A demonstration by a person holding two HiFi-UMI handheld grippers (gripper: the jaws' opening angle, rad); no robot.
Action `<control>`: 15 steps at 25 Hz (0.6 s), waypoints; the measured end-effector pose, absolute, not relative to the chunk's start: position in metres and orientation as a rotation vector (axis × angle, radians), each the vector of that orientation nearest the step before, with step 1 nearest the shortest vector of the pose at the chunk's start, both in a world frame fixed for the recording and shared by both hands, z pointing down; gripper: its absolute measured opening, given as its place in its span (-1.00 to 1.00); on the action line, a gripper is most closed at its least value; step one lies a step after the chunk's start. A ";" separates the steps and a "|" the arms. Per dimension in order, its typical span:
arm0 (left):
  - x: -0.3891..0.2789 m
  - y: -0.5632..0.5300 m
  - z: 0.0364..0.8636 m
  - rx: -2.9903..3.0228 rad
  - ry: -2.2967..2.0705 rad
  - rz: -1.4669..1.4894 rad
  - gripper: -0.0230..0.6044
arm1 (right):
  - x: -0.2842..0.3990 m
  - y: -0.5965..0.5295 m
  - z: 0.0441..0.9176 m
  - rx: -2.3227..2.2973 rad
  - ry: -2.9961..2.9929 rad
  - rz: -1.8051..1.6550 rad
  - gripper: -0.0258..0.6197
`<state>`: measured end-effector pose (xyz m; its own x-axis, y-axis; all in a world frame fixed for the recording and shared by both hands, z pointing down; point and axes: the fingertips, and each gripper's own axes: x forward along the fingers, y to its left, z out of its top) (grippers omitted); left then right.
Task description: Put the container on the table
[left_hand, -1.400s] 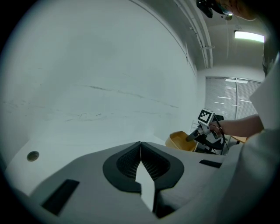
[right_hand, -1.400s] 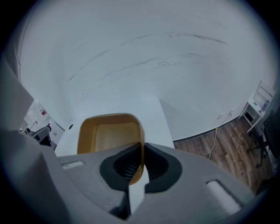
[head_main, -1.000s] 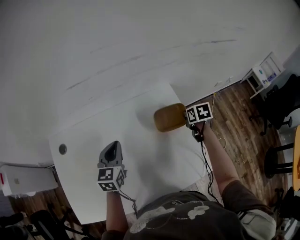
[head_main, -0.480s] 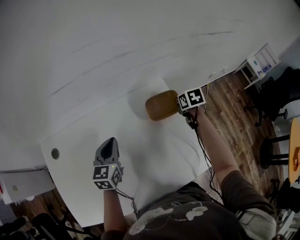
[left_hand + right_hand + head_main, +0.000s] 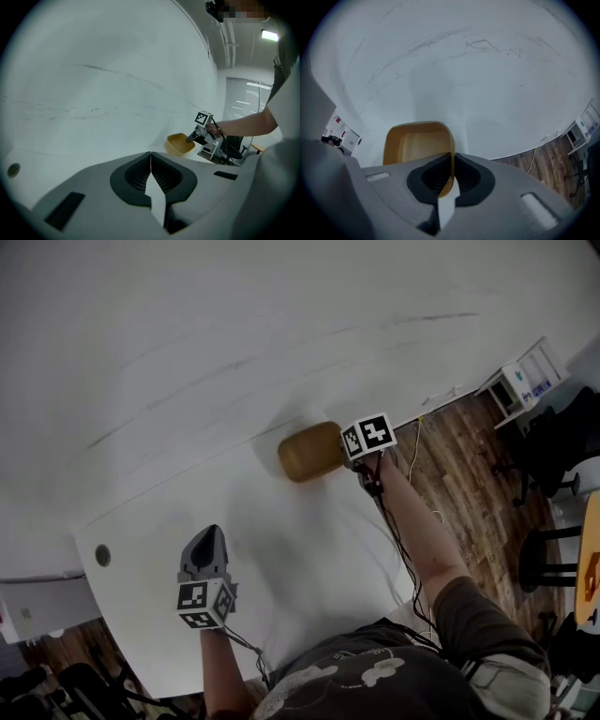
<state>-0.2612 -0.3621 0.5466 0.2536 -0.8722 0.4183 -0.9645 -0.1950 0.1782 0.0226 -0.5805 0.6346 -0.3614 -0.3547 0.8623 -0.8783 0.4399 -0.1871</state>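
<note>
The near side of the yellow container is hidden behind the right hand-held gripper. I cannot tell if its bottom touches the bench. The person covers part of the bench's near edge. The dark round spot by the bench's left edge is too small to tell.
</note>
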 end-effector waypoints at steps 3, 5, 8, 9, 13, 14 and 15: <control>-0.258 -0.368 0.554 2.115 -1.680 0.326 -0.90 | 0.020 -0.590 0.646 1.025 -1.914 0.872 -0.90; -0.256 -0.371 0.558 2.105 -1.676 0.331 -0.90 | 0.018 -0.593 0.652 1.018 -1.908 0.885 -0.90; -0.251 -0.373 0.562 2.094 -1.673 0.337 -0.90 | 0.016 -0.596 0.658 1.006 -1.901 0.905 -0.90; -0.250 -0.375 0.562 2.093 -1.676 0.338 -0.90 | 0.016 -0.597 0.659 1.002 -1.899 0.910 -0.90; -0.245 -0.377 0.563 2.091 -1.681 0.342 -0.90 | 0.013 -0.600 0.662 0.984 -1.891 0.915 -0.90; -0.244 -0.377 0.563 2.091 -1.681 0.342 -0.90 | 0.013 -0.600 0.663 0.981 -1.888 0.915 -0.90; -0.243 -0.376 0.564 2.090 -1.680 0.342 -0.90 | 0.013 -0.601 0.663 0.981 -1.884 0.915 -0.89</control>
<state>-0.2432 -0.3759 0.5636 0.2335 -0.8616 0.4507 -0.9693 -0.1694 0.1784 0.0128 -0.6007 0.6634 -0.3739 -0.2875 0.8818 -0.8707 0.4363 -0.2269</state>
